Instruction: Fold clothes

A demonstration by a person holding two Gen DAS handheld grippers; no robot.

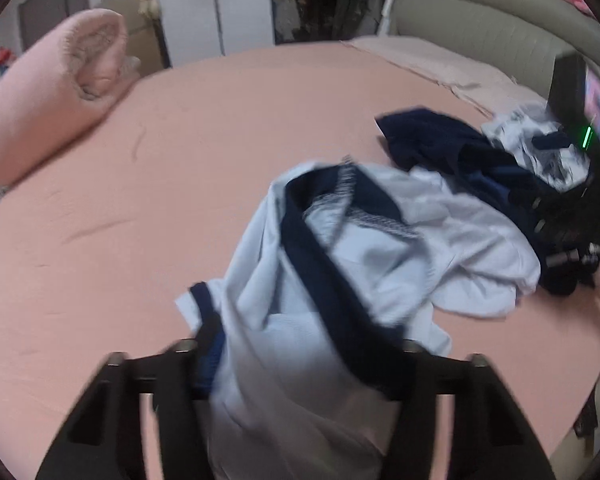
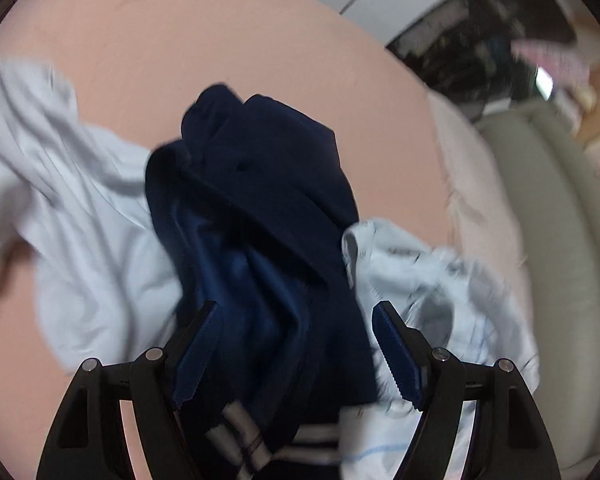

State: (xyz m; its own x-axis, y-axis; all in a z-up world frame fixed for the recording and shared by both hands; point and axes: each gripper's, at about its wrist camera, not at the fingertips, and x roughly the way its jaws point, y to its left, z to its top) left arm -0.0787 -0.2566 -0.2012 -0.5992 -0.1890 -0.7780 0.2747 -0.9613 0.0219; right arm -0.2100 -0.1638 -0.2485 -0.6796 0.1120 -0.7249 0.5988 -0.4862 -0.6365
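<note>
A light blue shirt (image 1: 340, 264) with navy trim lies crumpled on the pink bed (image 1: 160, 168). Its near end rises in a bunch into my left gripper (image 1: 304, 360), which is shut on it; the cloth hides the right finger's pad. My right gripper (image 2: 296, 344) stands open over a pile of clothes, with a crumpled navy garment (image 2: 260, 184) lying loose between its blue pads. The light blue shirt (image 2: 80, 216) spreads to that garment's left, and a white patterned garment (image 2: 440, 280) lies on its right. In the left wrist view the navy garment (image 1: 432, 140) sits behind the shirt.
A rolled pink duvet (image 1: 48, 92) lies at the bed's far left. A grey padded headboard (image 1: 480, 32) and a pale pink cover (image 1: 440, 64) border the far right. Cupboards and clutter stand beyond the bed. Bare sheet stretches left of the shirt.
</note>
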